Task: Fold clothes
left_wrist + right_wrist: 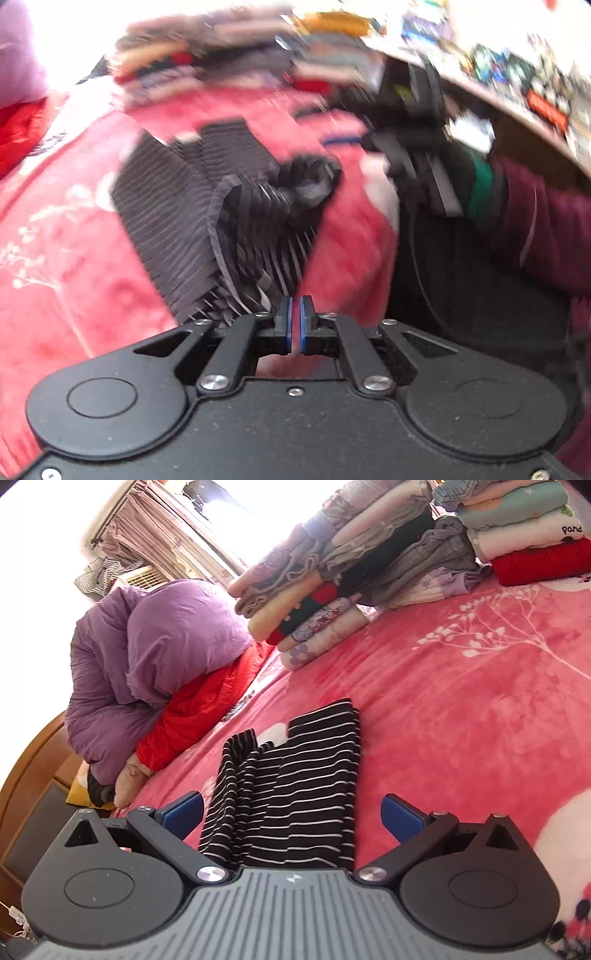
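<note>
The left gripper (296, 325) has its two blue-padded fingers (286, 325) drawn almost together, only a thin slit between them, and nothing caught there. Just past their tips lies the black striped top (207, 206), spread on the pink blanket (74, 258), though that view is smeared with blur. The right gripper (293, 814) stands wide open, its blue pads (183, 812) on either side of the same striped top (295, 775) without touching it; the cloth runs between them, bunched into long folds, black with thin white stripes, and reaches under the gripper's body.

The blanket (461, 709) here shows white branch and flower prints. Further off sit piles of folded clothes (314, 602); on the right-hand pile (517, 528) a white piece carries the letters "pand", cut off at the edge, above a red knit (543, 563). To the left a purple quilt (159, 646) is heaped over a red one (192, 716), with curtains (147, 528) behind by the bright window. In the left camera the person's arm in a dark maroon sleeve (546, 221) is at the right, beside a cluttered shelf (517, 74) too blurred to read
</note>
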Demonstrator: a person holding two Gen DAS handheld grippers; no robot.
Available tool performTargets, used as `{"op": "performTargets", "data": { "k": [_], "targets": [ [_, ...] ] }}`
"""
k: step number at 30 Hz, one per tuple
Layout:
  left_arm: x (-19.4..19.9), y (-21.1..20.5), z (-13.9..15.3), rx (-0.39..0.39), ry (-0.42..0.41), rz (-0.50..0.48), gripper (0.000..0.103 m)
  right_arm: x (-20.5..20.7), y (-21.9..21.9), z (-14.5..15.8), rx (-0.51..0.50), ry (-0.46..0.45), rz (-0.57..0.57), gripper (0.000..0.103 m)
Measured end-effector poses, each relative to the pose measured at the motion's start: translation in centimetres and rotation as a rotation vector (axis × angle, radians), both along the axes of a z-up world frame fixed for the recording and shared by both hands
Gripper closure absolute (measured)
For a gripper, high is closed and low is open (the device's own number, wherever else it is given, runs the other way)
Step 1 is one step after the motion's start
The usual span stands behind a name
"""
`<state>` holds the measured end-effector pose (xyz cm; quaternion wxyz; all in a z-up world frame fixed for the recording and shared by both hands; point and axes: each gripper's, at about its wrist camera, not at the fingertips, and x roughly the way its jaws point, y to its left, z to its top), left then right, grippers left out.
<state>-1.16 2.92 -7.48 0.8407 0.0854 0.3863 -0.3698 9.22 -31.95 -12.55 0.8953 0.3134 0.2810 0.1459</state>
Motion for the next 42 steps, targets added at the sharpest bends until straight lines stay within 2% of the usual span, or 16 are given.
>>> {"op": "performTargets", "data": {
  "k": [2,6,11,13,16,19,23,25,28,32,34,36,38,39,41,42],
  "targets": [
    [1.3,1.1,1.0,-0.057,-0.006,0.064,0.097,0.2,-0.4,-0.1,-0.008,0.007,-0.014,0.001],
    [5.5,2.6,1.5,-0.170,0.022,0.223,0.052,1.3,-1.3,-0.6,0.003,0.036,-0.025,0.005],
    [12.5,3.6,-0.8,-0.292,0.132,0.414,0.052,4.1,-1.5,-1.8,-0.015,0.084,-0.005,0.014],
    [15.4,3.7,-2.4,-0.314,0.179,0.475,0.051,5.3,-1.4,-2.3,-0.036,0.104,0.013,0.014],
    [19.3,4.5,-5.1,-0.300,0.228,0.557,0.051,6.9,-1.3,-3.1,-0.044,0.124,0.041,0.015],
    [22.2,6.4,-8.0,-0.390,0.321,0.622,0.052,8.5,-1.3,-3.6,-0.008,0.138,0.075,0.015],
    [24.7,6.0,-10.6,-0.488,0.377,0.552,0.055,10.6,-0.8,-4.2,0.011,0.147,0.120,0.015],
    [25.9,4.7,-11.3,-0.505,0.390,0.478,0.076,11.8,-0.5,-4.7,0.006,0.161,0.142,0.015],
    [26.9,2.7,-11.6,-0.529,0.387,0.354,0.076,13.3,0.1,-5.1,0.004,0.162,0.169,0.015],
    [27.8,1.6,-11.9,-0.582,0.409,0.258,0.076,15.2,1.1,-5.4,0.005,0.142,0.225,0.017],
    [28.2,1.1,-11.9,-0.593,0.410,0.232,0.076,15.9,1.7,-5.5,-0.004,0.137,0.262,0.028],
    [28.6,0.6,-12.1,-0.602,0.418,0.219,0.074,16.6,2.2,-5.7,-0.016,0.145,0.282,0.051],
    [29.1,0.0,-12.5,-0.603,0.426,0.220,0.068,17.0,2.6,-5.7,-0.018,0.147,0.295,0.070],
    [29.4,-0.1,-12.6,-0.609,0.430,0.222,0.064,17.1,2.8,-5.8,-0.020,0.146,0.303,0.075],
    [29.7,-0.5,-12.9,-0.615,0.425,0.225,0.065,17.2,3.3,-5.7,-0.034,0.135,0.314,0.076],
    [29.8,-0.8,-13.0,-0.613,0.416,0.226,0.082,17.3,3.5,-5.5,-0.040,0.128,0.320,0.076]
  ]
}}
